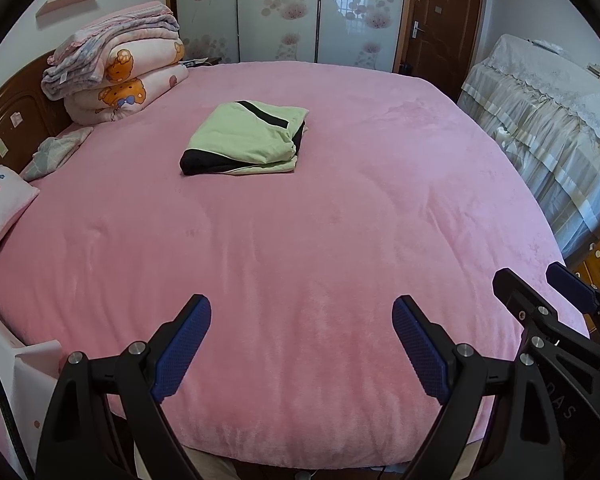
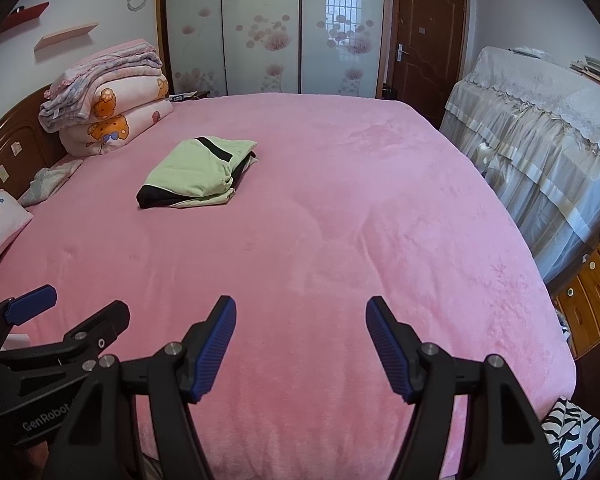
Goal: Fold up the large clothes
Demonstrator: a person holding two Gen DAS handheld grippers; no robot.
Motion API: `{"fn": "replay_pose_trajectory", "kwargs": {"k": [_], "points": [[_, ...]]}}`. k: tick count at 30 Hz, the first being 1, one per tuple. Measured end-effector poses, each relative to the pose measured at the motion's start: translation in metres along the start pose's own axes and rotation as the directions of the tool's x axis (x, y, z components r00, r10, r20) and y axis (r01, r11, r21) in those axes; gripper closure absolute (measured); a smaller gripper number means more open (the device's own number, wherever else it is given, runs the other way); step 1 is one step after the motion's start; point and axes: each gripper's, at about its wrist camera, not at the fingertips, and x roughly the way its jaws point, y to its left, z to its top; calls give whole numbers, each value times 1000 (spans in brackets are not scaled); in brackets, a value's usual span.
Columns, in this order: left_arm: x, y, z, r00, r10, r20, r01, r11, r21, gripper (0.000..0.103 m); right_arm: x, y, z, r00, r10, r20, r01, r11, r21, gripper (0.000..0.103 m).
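Green-and-black garment (image 1: pixel 246 140), that's the one to watch, but start up close: the left hand-held gripper (image 1: pixel 302 312) hangs over the near edge of the pink bed (image 1: pixel 300 240), jaws wide and empty, and the right hand-held gripper (image 2: pixel 300 314) beside it, also open, holding nothing. Farther out, mid-bed, the garment lies folded in a bundle: soft, light, floppy by the look; pinch a folded edge.
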Motion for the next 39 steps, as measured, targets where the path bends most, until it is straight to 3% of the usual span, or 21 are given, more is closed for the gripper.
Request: {"fn": "replay_pose_trajectory", "kwargs": {"k": [39], "points": [[6,-12,-5,999,22,-27,-21,1000,22,12,6,-16,-10,1000,3,-23,-2,998,56,35]]}}
